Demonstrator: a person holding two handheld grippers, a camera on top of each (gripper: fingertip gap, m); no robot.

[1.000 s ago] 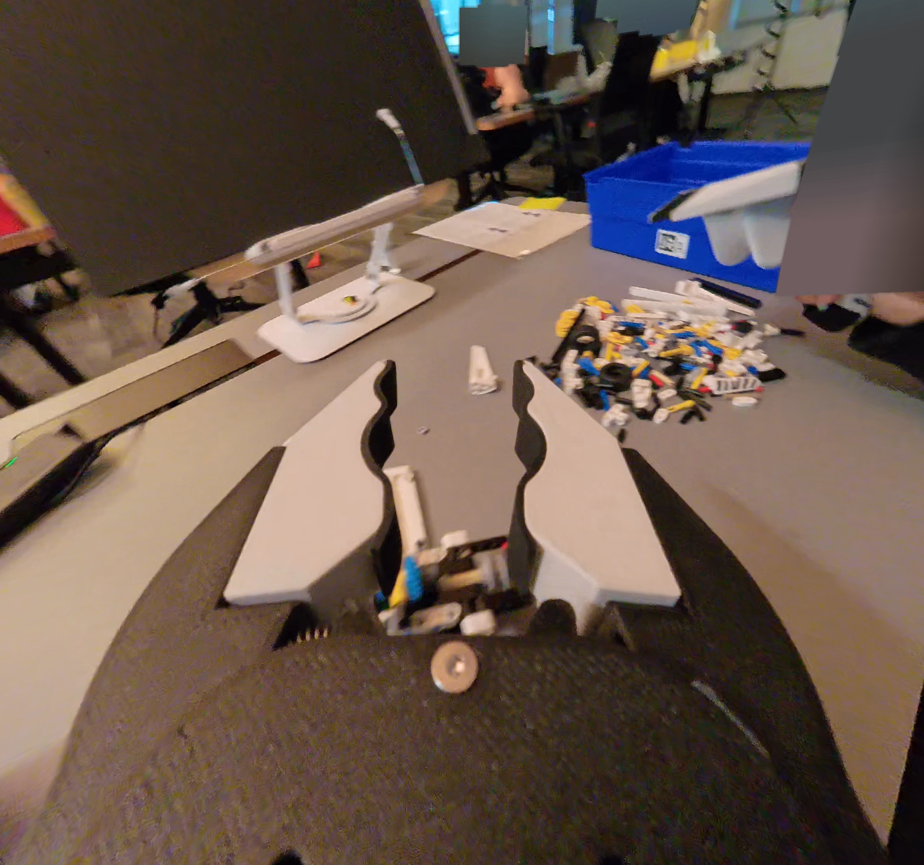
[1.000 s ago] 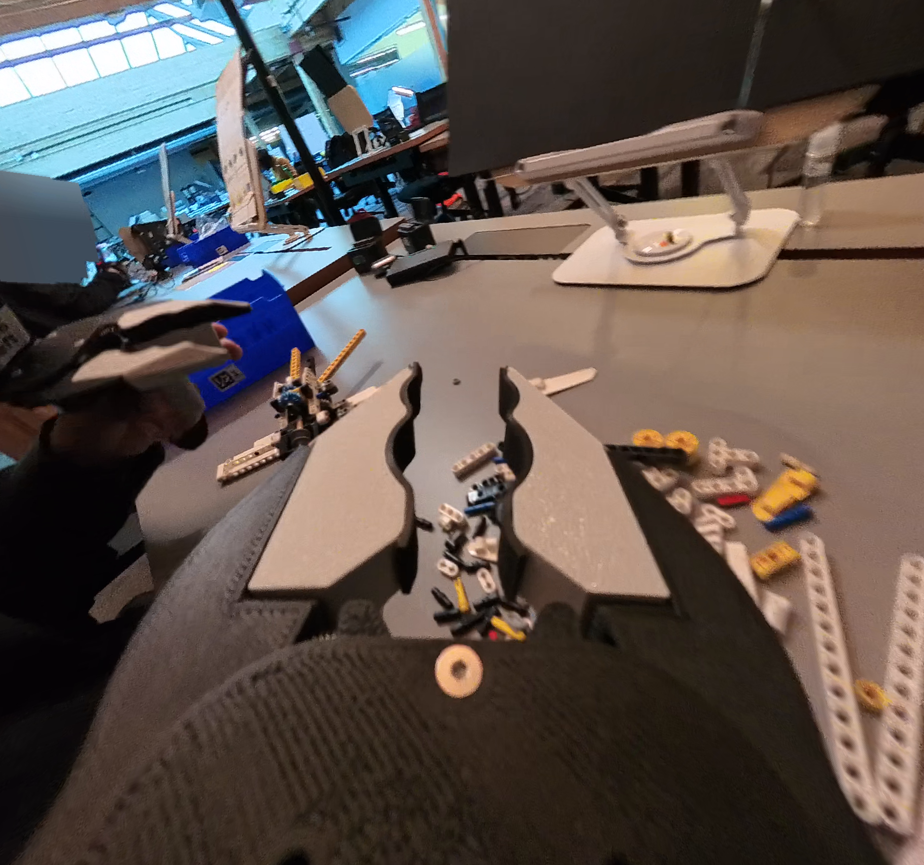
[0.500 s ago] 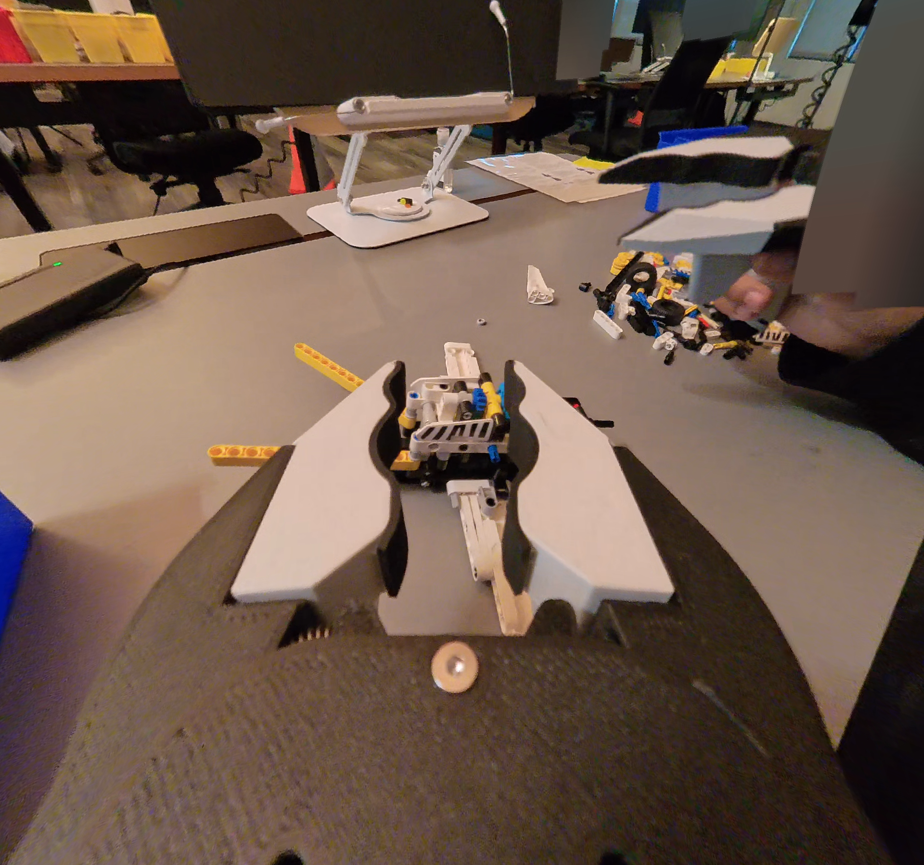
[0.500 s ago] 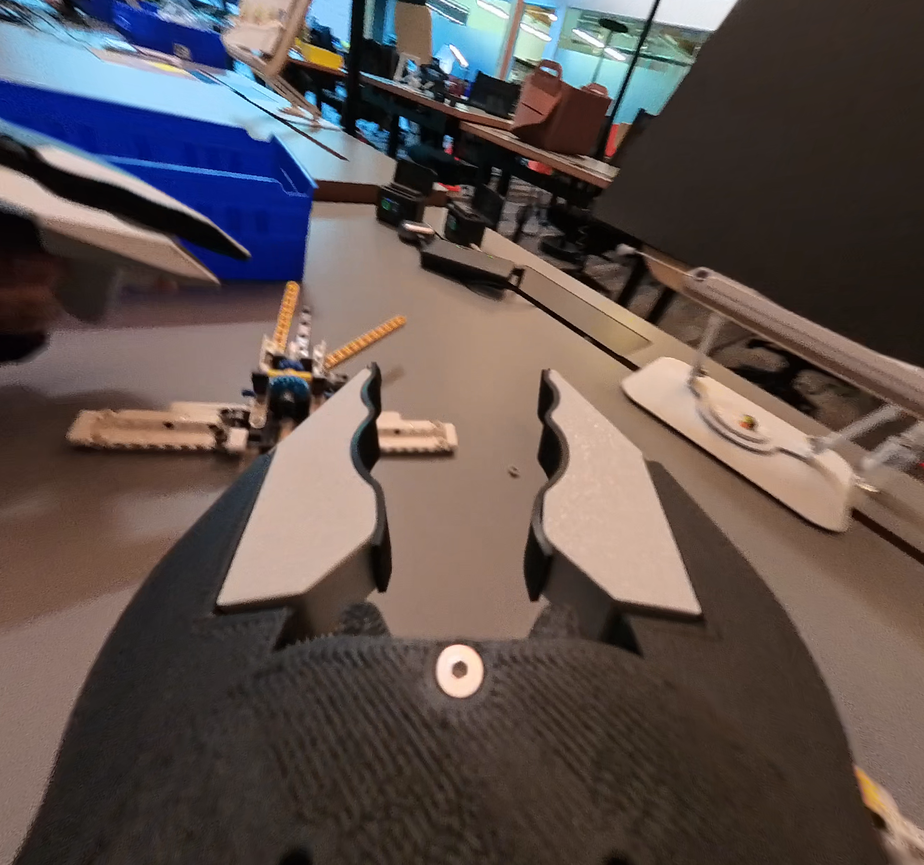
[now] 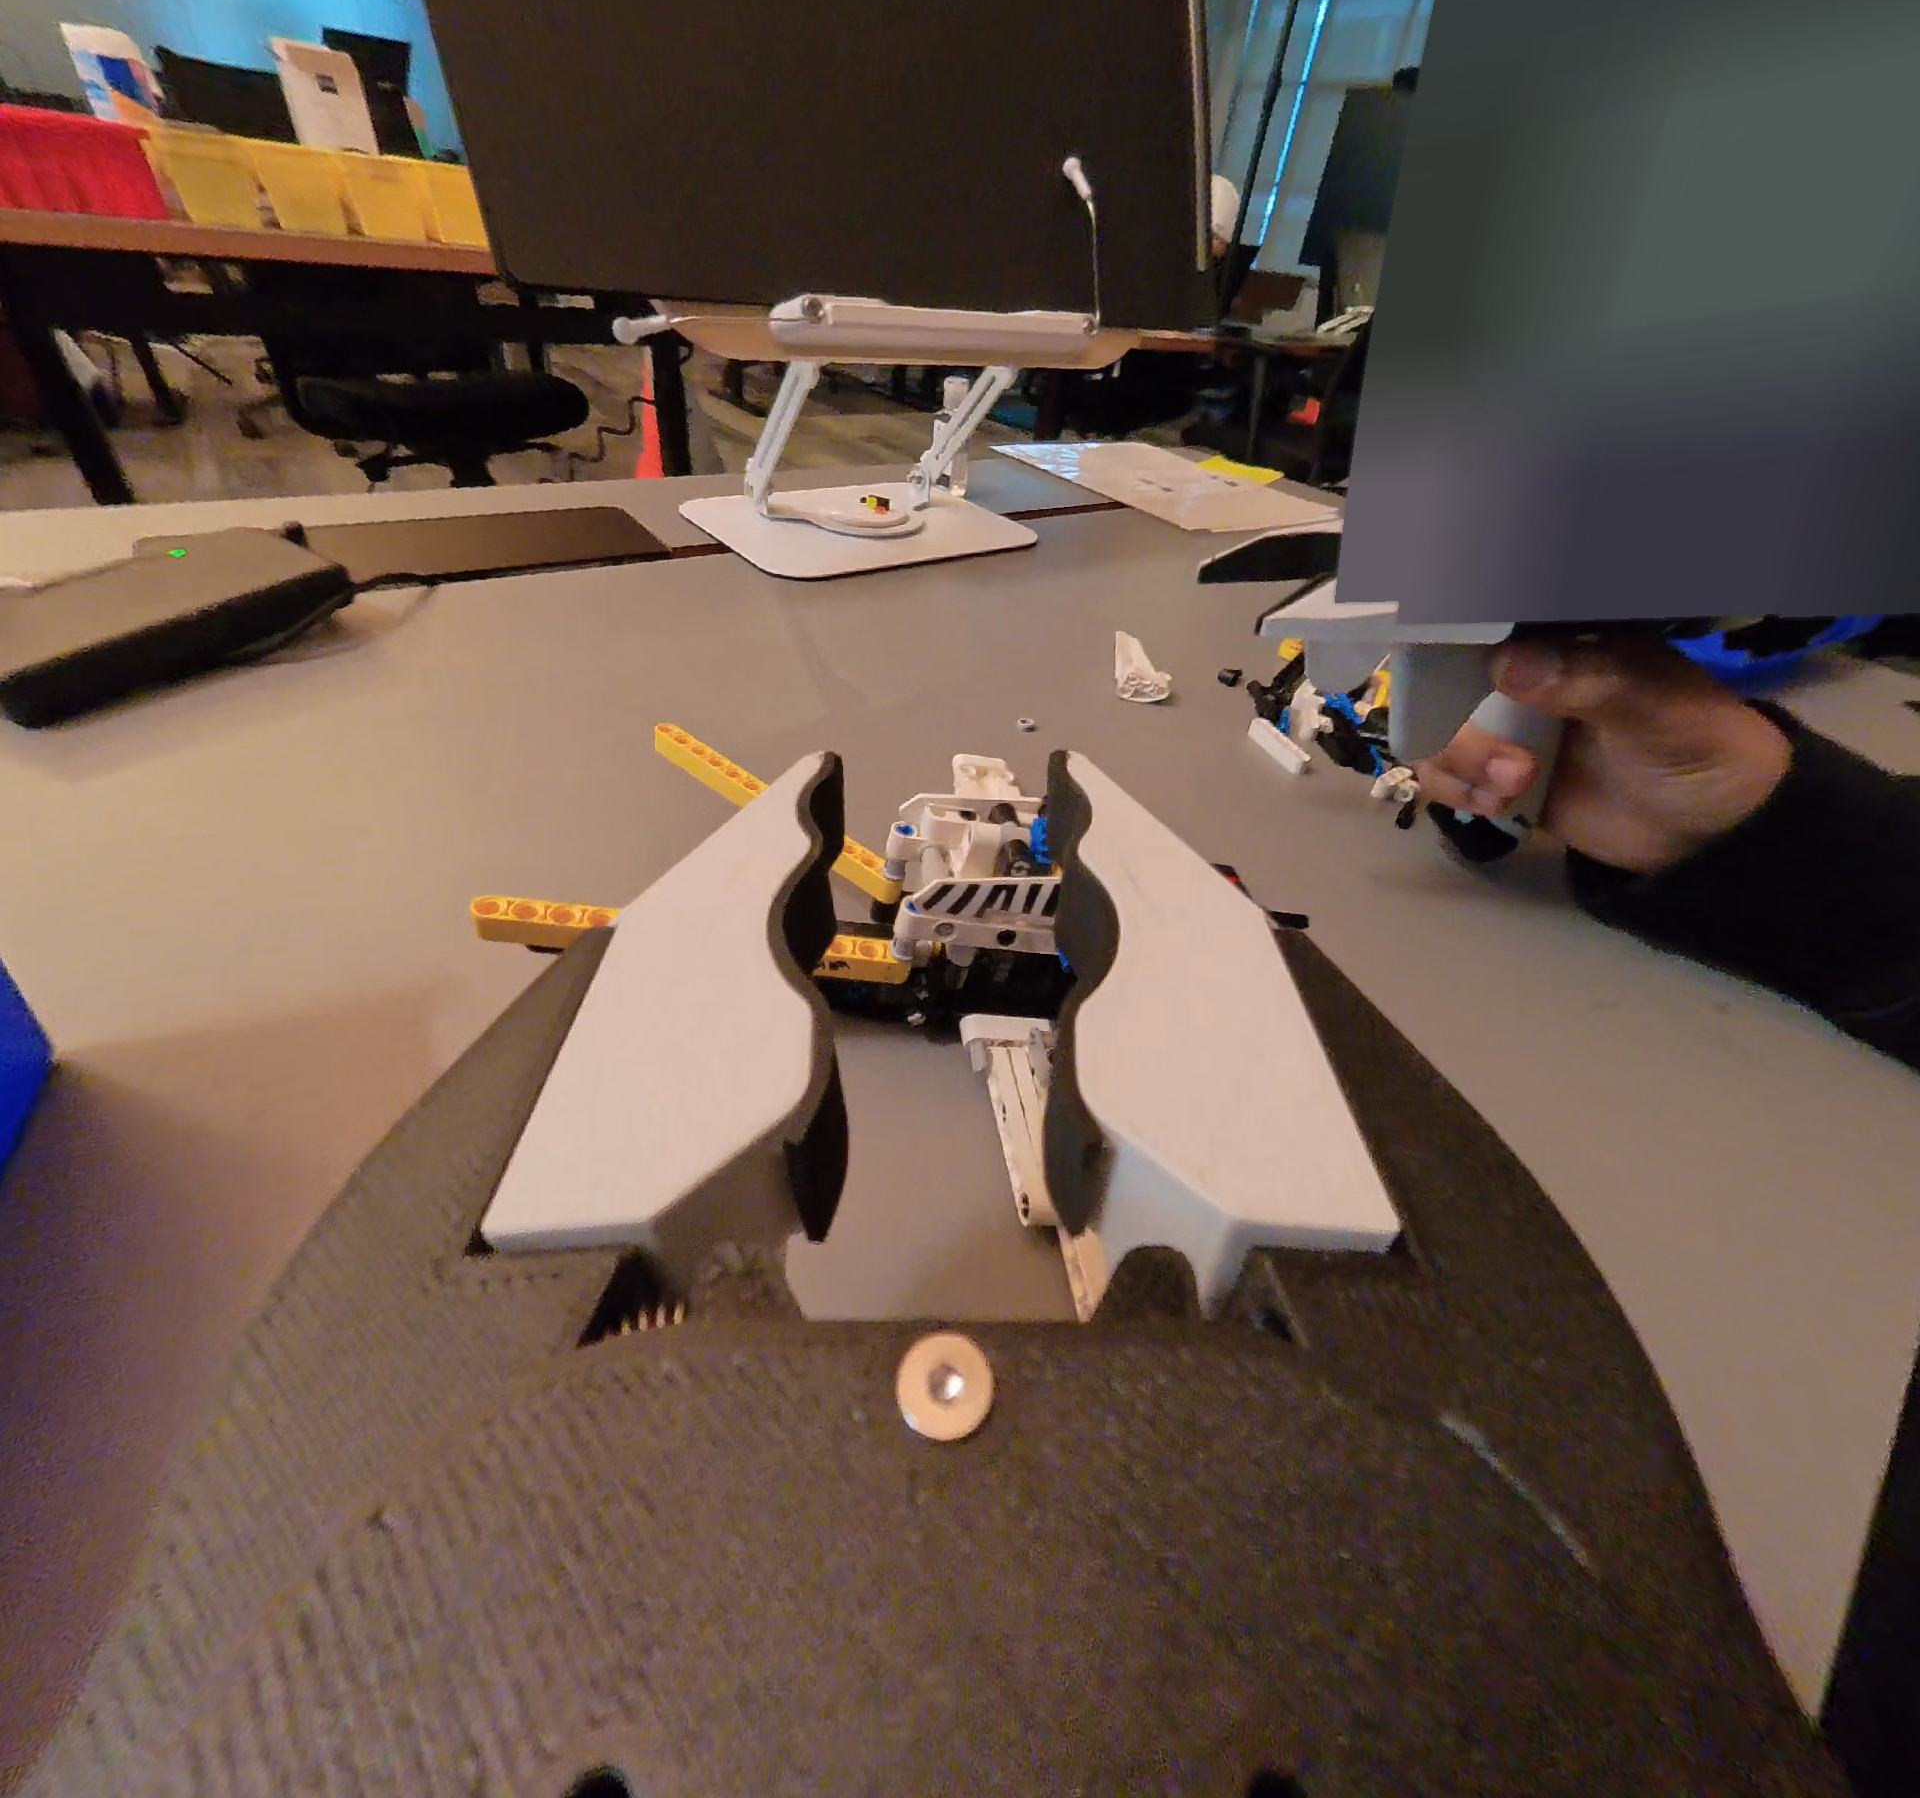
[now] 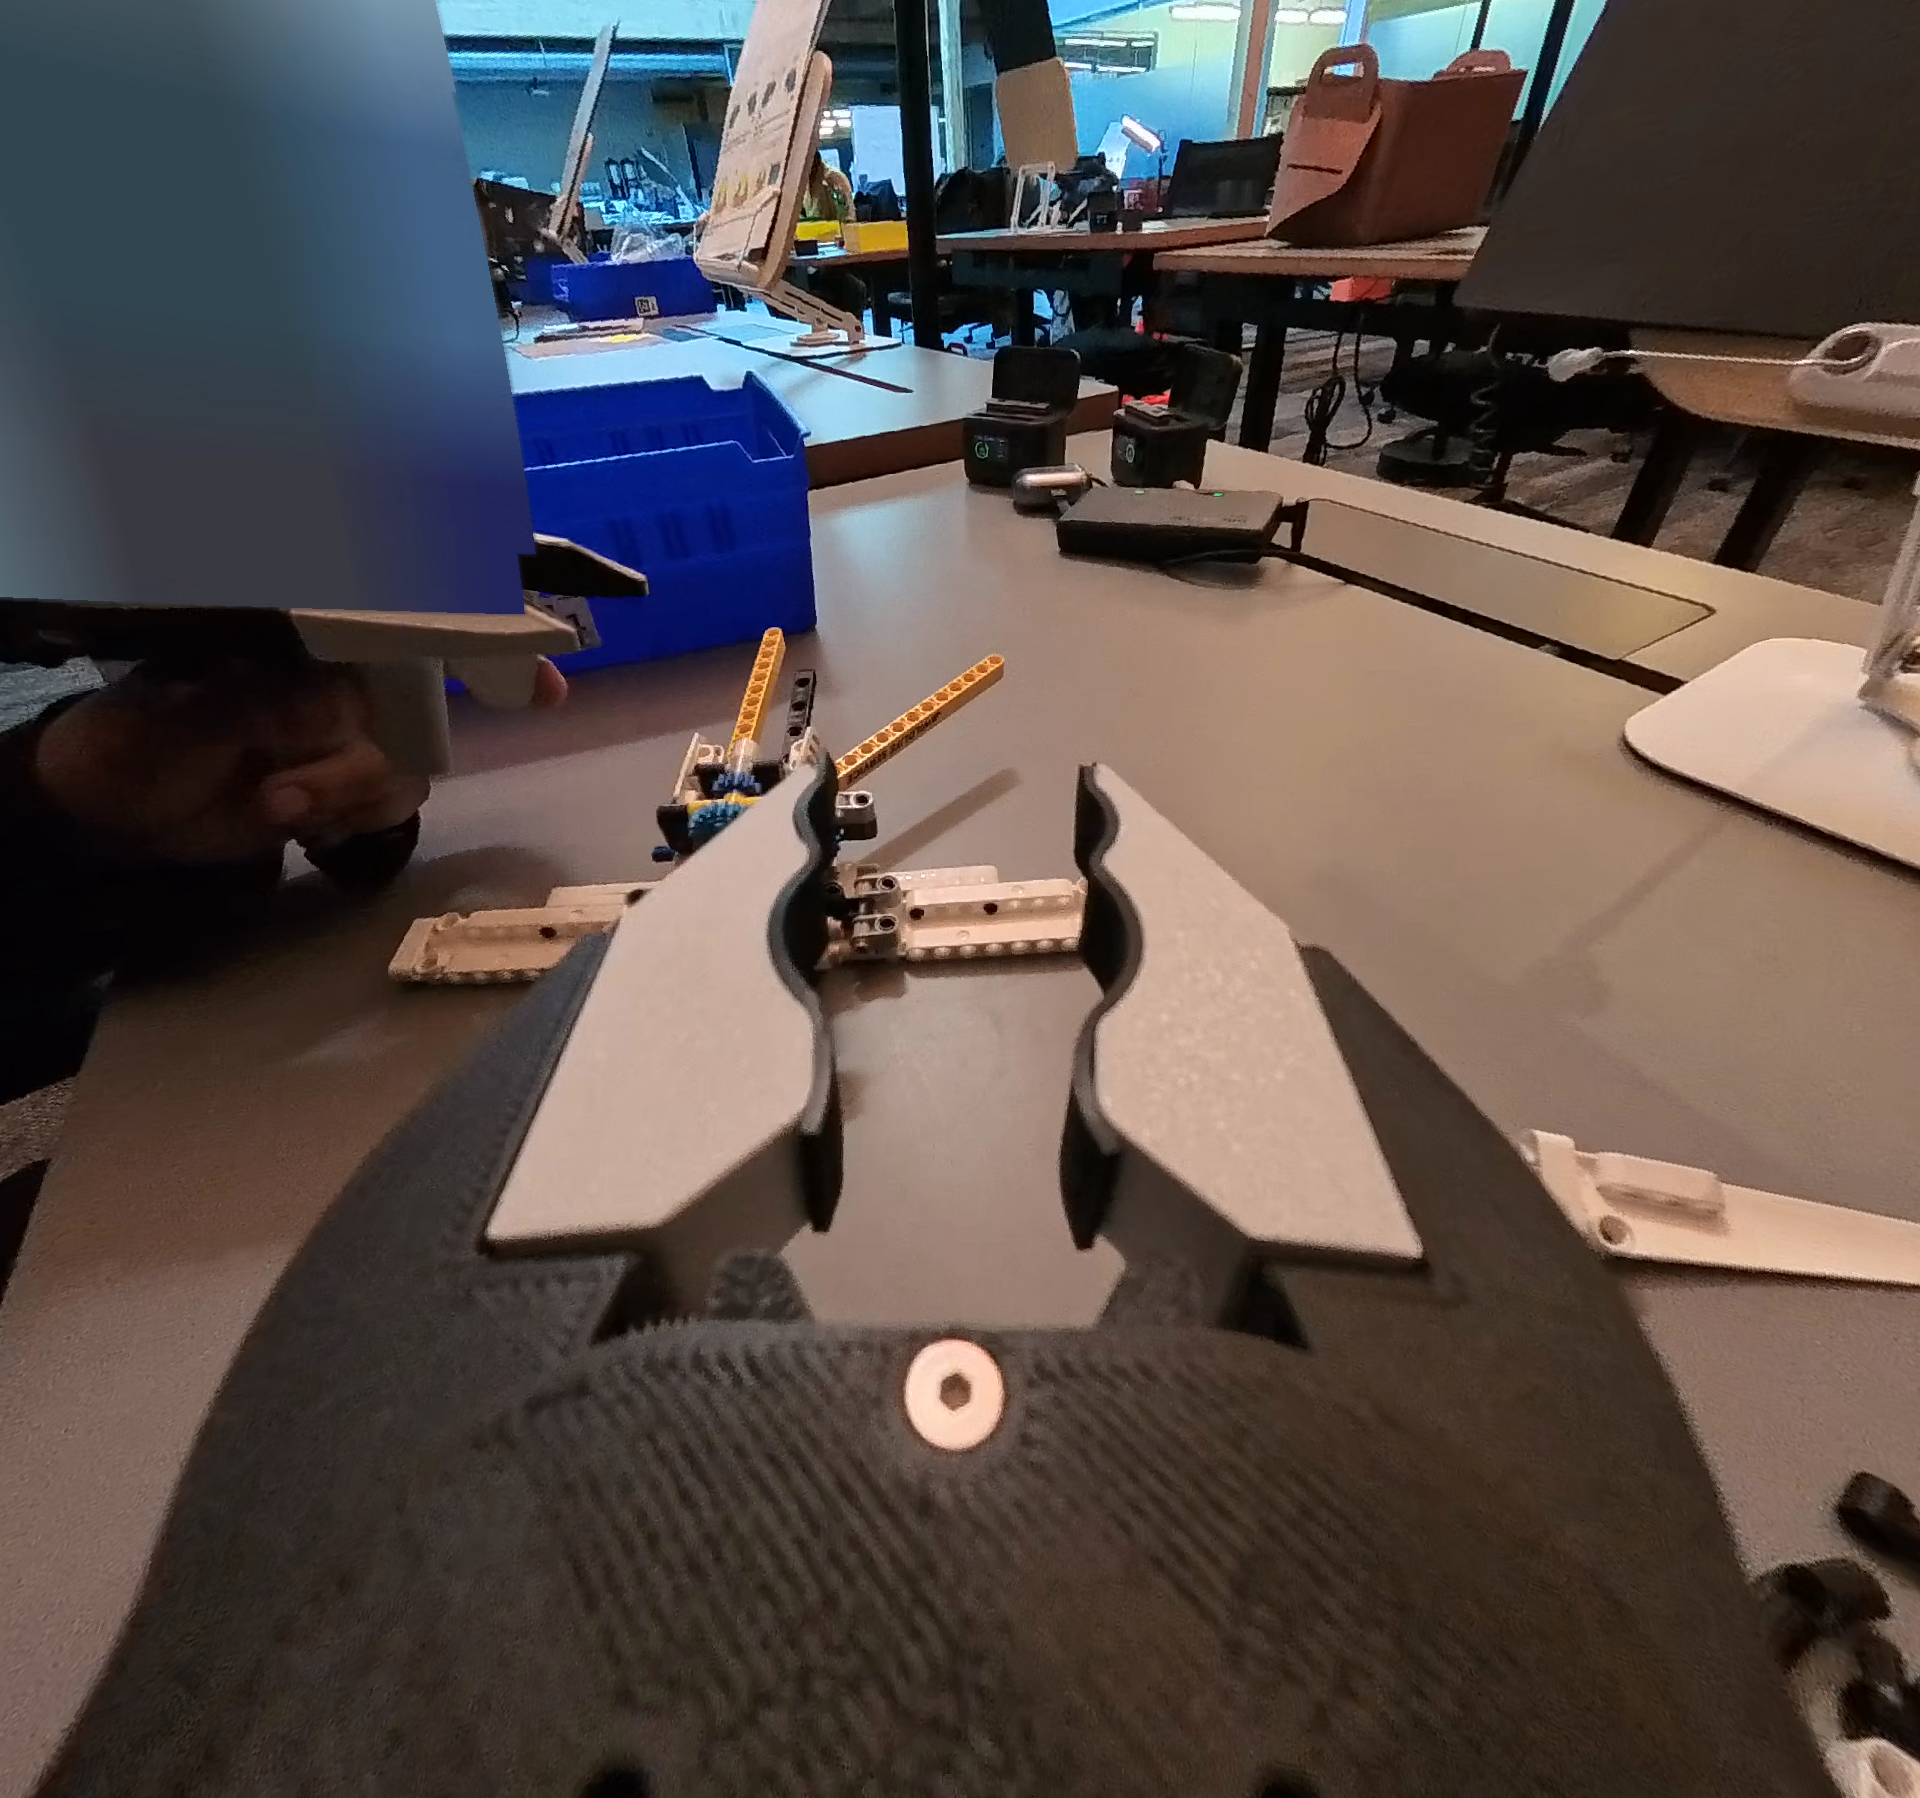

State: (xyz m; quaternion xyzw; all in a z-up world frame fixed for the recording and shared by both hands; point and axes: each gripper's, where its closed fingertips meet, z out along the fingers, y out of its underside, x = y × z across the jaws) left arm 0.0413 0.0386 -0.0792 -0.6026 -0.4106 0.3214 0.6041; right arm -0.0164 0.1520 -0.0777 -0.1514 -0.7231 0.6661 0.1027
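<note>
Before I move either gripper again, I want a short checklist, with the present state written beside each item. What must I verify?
1. Left gripper empty: ok. Its jaws stand apart and nothing is clamped.
2. Right gripper empty: ok. Its jaws stand apart with nothing between them.
3. Brick model resting on the table: ok.
4. Grippers apart from each other: ok.
5. Table beyond the model free of strays: not ok. A small grey ring and a white piece lie there.
6. Model's joints firmly seated: cannot tell.
</note>
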